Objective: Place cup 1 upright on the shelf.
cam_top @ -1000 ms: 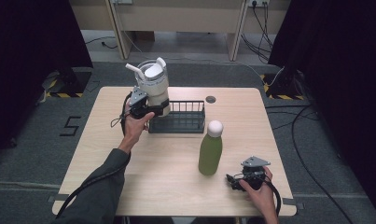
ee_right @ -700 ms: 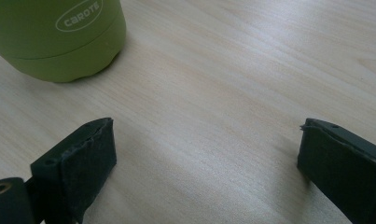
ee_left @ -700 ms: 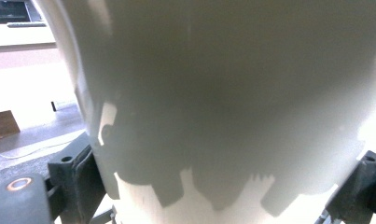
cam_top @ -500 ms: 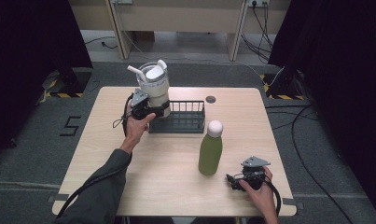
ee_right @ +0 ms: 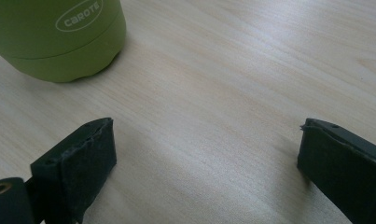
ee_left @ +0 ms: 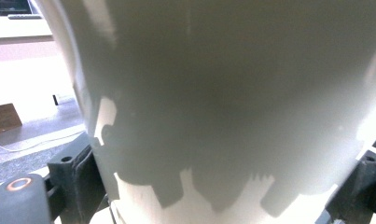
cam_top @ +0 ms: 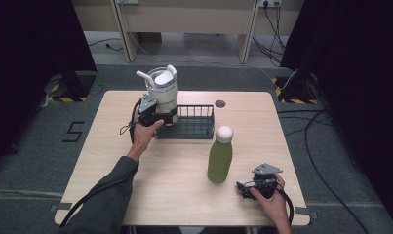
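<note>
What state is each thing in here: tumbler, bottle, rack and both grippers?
White tumbler: upright, lidded, straw in, held at the rack's left end.
Green bottle: upright, capped, free.
Wire rack: upright on table.
Left gripper: shut on tumbler.
Right gripper: open, empty, low over table.

Green bottle (cam_top: 219, 161) (upright) on table (cam_top: 184, 170)

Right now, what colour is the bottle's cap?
White; the bottle's cap shows best in the high view.
</note>
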Demonstrator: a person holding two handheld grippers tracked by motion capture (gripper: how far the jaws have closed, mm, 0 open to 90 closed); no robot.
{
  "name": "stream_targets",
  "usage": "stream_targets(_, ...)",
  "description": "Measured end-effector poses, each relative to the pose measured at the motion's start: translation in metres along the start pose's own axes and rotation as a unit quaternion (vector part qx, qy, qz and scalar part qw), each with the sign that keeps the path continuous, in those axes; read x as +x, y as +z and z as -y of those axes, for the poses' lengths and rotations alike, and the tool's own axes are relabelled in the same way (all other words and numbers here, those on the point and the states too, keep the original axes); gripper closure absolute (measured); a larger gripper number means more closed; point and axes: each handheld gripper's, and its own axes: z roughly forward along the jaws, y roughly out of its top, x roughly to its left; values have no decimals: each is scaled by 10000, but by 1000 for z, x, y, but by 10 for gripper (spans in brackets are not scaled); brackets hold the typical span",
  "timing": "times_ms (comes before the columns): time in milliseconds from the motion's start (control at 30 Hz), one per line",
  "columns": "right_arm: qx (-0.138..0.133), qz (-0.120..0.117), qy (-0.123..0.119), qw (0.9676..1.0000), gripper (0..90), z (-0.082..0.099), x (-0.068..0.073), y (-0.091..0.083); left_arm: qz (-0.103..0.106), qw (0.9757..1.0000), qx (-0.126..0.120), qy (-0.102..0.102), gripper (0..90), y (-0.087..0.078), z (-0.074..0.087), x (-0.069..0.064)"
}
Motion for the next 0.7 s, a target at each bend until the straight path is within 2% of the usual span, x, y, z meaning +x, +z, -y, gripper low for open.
stream_targets(133, 0, 0, -2, 10000, 48, 0, 0, 0, -21, 10000, 50, 14, 105, 1, 2, 1)
stream_targets(200, 7, -6, -6, 10000, 48, 0, 0, 0, -22, 9999, -41, -121, 105, 3, 4, 0)
stream_targets(500, 1, -13, 4, 10000, 48, 0, 0, 0, -61, 9998, 36, -165, 105, 6, 12, 1)
stream_targets(667, -1, -13, -3, 10000, 48, 0, 0, 0, -58, 9999, 89, -125, 105, 8, 15, 0)
stream_targets(700, -1, -13, -5, 10000, 48, 0, 0, 0, -68, 9998, 196, -16, 104, 7, 15, 2)
